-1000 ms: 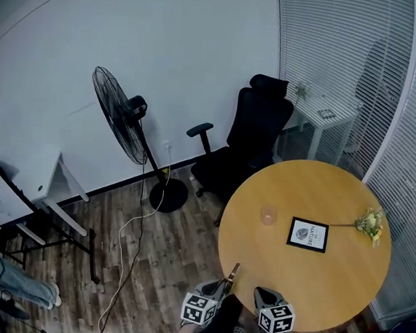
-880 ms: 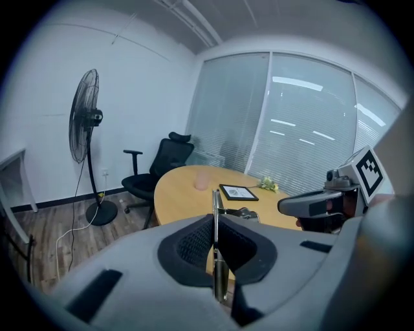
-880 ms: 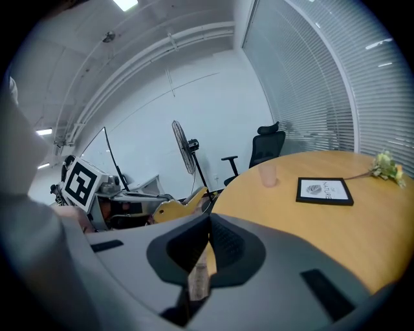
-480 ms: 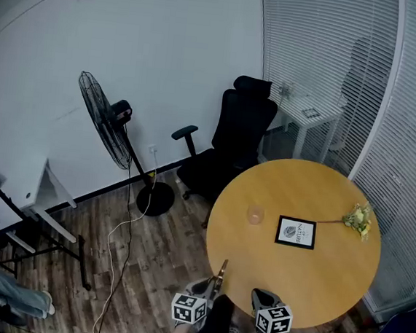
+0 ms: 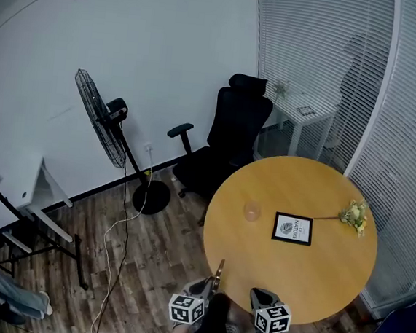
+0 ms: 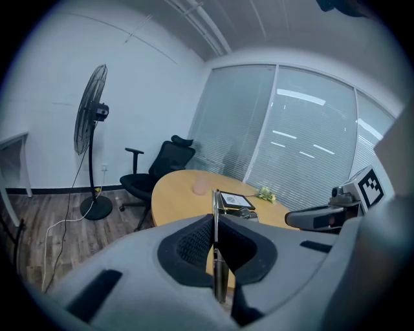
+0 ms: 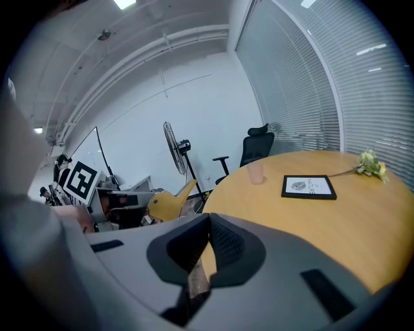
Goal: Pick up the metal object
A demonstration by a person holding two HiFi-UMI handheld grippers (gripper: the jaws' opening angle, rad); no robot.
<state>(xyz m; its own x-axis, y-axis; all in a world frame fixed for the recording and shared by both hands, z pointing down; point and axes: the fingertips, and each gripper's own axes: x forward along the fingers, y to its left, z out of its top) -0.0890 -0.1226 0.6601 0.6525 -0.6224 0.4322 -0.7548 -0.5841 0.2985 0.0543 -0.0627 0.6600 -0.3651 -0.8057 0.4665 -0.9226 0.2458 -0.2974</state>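
Observation:
The metal object point(image 5: 217, 272) is a thin golden strip that sticks up and forward from my left gripper point(image 5: 207, 290), just off the near edge of the round wooden table point(image 5: 296, 280). In the left gripper view the strip point(image 6: 215, 208) stands edge-on between the dark pads, and my left gripper point(image 6: 215, 244) is shut on it. My right gripper point(image 5: 260, 297) sits beside it over the table's near rim. In its own view the right gripper point(image 7: 206, 242) is shut, its pads meeting with nothing between them. That view also shows the golden object point(image 7: 169, 202) at its left.
On the table stand a pale pink cup point(image 5: 251, 212), a black-framed card point(image 5: 292, 228) and a flower sprig point(image 5: 352, 215). A black office chair point(image 5: 222, 138) and a standing fan point(image 5: 99, 119) are behind the table; a cable point(image 5: 117, 234) runs across the wood floor. Blinds line the right wall.
The head view has drifted, so the table, chair and fan now sit further left in the frame. Both grippers keep their pose, and the left one still holds the golden strip.

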